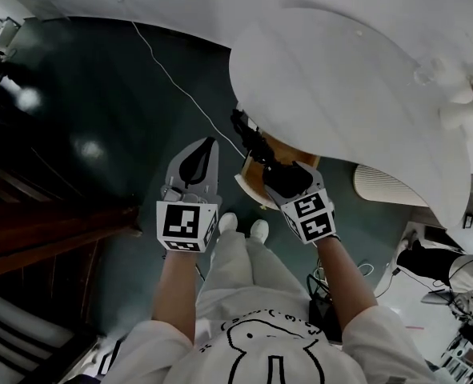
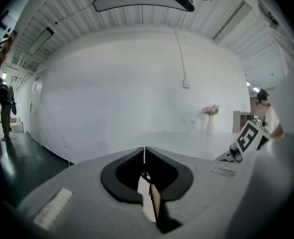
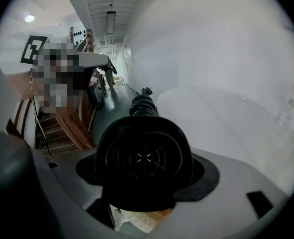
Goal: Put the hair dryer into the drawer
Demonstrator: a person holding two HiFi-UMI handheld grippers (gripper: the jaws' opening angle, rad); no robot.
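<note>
The black hair dryer (image 3: 144, 158) was clamped between the jaws of the right gripper (image 1: 278, 176), just above the wooden drawer (image 1: 254, 184). The left gripper (image 2: 144, 153) was seen beside it, jaws pressed together, nothing held.

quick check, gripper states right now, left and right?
Left gripper: shut, nothing between the jaws.
Right gripper: shut on the black hair dryer.

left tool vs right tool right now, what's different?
Left tool is shut on nothing, jaws together; right tool is shut on the black hair dryer. Left tool hangs over the dark floor; right tool sits over the wooden drawer under the white table. Both carry a marker cube.
</note>
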